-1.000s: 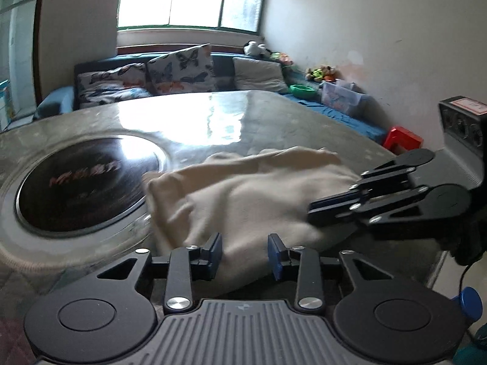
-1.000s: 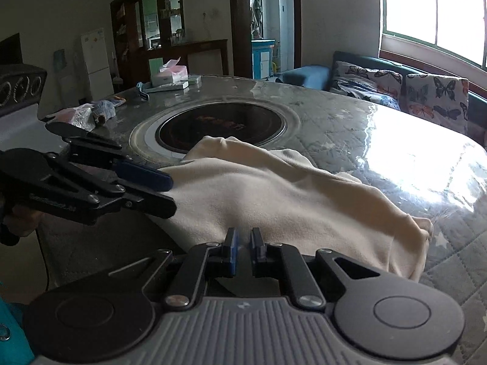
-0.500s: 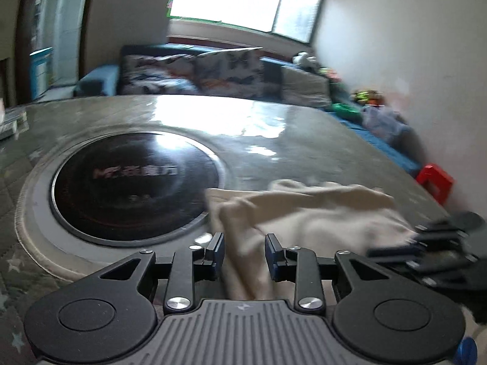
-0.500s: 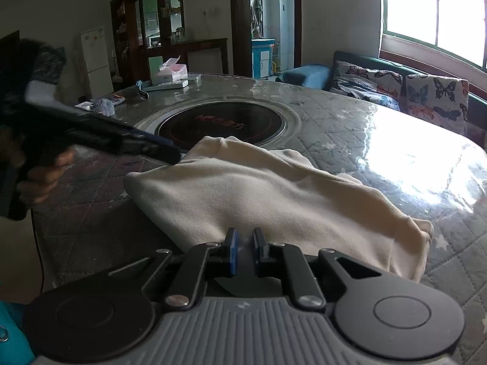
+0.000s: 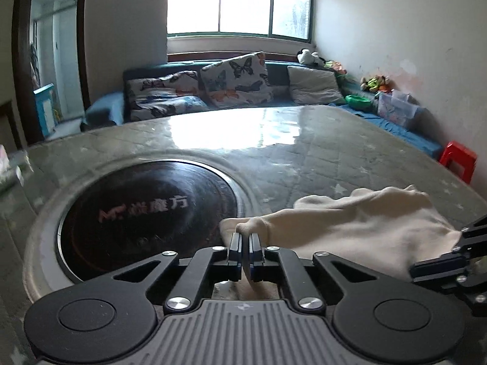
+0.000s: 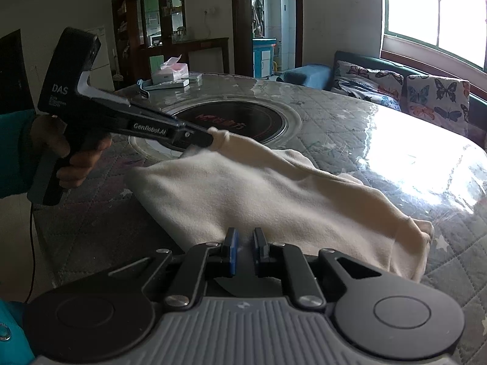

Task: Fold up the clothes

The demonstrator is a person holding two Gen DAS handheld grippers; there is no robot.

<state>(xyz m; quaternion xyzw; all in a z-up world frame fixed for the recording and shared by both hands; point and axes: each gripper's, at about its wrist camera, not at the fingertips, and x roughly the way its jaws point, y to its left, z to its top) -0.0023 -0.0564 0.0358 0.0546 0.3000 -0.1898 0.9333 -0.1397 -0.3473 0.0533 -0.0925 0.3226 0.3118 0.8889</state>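
Note:
A cream garment (image 6: 274, 194) lies folded on the round table, near its front edge. My left gripper (image 5: 247, 237) is shut on the garment's far left corner (image 5: 252, 228) and holds it slightly raised beside the black cooktop; it also shows in the right wrist view (image 6: 207, 138). My right gripper (image 6: 245, 237) sits at the garment's near edge, its jaws nearly closed with a narrow gap. I cannot see cloth between them. It also shows at the right edge of the left wrist view (image 5: 450, 261).
A round black induction cooktop (image 5: 146, 213) is set in the quilted, plastic-covered table (image 6: 395, 140). A tissue box and small items (image 6: 170, 74) stand at the table's far side. A sofa with butterfly cushions (image 5: 234, 82) and a red stool (image 5: 461, 158) stand beyond.
My left gripper moved from the garment's near edge to its far left corner and closed on it, lifting the corner. The right gripper stayed at the near edge.

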